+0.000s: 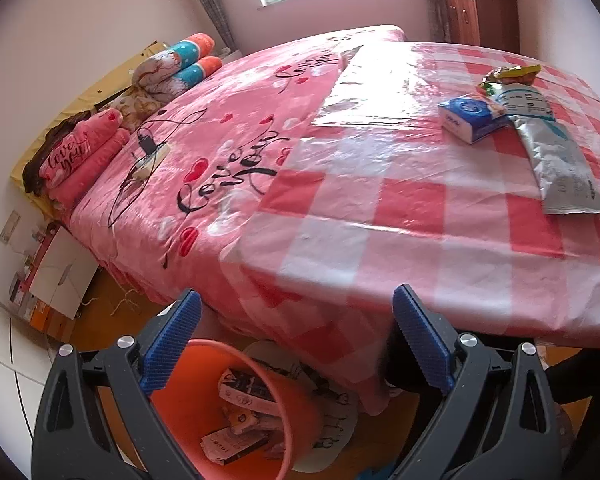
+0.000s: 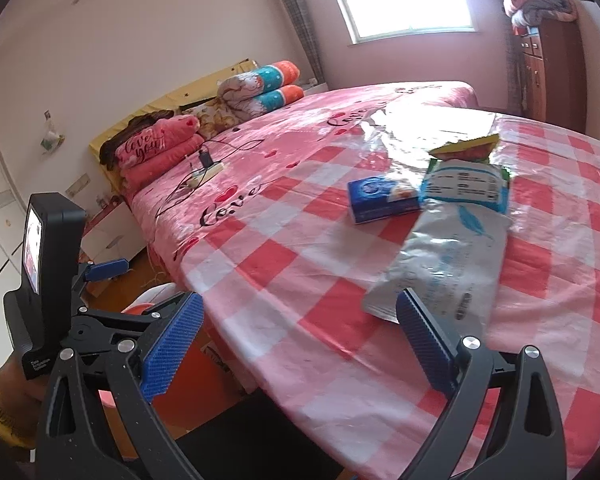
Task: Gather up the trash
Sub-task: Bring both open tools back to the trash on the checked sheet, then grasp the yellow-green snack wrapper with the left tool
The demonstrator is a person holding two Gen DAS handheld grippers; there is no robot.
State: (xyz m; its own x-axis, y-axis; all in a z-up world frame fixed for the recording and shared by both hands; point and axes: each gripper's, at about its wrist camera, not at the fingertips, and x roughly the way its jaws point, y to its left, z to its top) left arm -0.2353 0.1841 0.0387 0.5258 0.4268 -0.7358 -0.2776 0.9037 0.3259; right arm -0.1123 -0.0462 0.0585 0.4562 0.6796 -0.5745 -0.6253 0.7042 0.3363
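Note:
On a table under a red-and-white checked plastic cloth [image 2: 292,264] lie a silver foil bag [image 2: 444,256], a blue tissue pack [image 2: 380,198] and a yellow-green wrapper [image 2: 468,148]. The same silver bag [image 1: 556,156], tissue pack [image 1: 470,116] and wrapper [image 1: 512,74] show at the right in the left wrist view. My right gripper [image 2: 300,336] stands open, its right pad just short of the bag's near edge. My left gripper [image 1: 296,332] is open above an orange bin [image 1: 180,412] on the floor that holds small boxes and wrappers.
A bed with a pink "Love you" cover [image 1: 220,152] fills the space behind the table, with a power strip and cables [image 1: 148,160] on it. Folded blankets [image 1: 84,156] lie at the headboard. A wooden cabinet [image 2: 552,76] stands by the window.

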